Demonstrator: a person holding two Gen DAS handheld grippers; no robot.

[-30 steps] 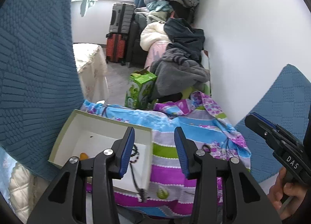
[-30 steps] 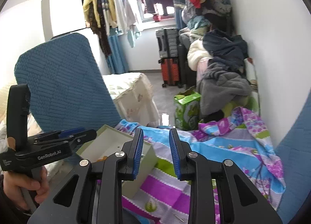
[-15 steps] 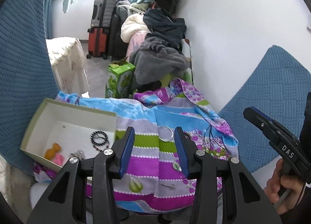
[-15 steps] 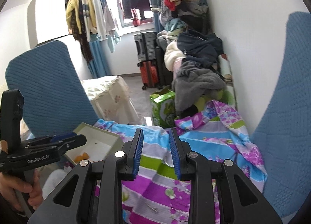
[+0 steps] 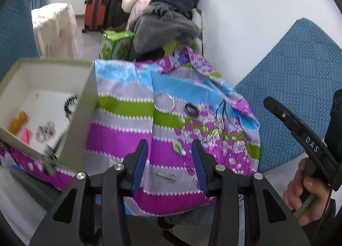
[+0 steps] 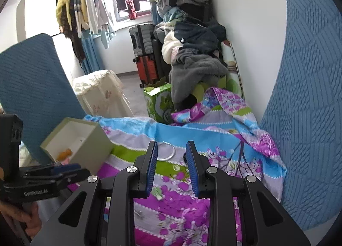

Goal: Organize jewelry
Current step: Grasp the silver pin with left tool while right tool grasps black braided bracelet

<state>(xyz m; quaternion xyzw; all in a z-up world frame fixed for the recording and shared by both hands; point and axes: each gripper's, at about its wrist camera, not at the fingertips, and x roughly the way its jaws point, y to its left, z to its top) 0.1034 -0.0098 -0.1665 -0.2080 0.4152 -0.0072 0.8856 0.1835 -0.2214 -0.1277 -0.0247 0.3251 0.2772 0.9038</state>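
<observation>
Two hand-held grippers hover over a striped floral cloth [image 5: 119, 137], jaws parted and empty: the left hand-held gripper [image 5: 170, 167] wider, the right hand-held gripper [image 6: 171, 169] narrower. Nearest lies a small silver clasp [image 5: 164, 176]. Farther, mid-cloth, lie one silver ring [image 5: 164, 103] and, just right, one dark ring [image 5: 192, 109]. Both look light, stiff, likely slippery; pinch across the rim. Far left, one open box [image 5: 81, 117] holds about five trinkets.

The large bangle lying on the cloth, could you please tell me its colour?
Silver, a plain thin ring; the left wrist view shows it best.
</observation>
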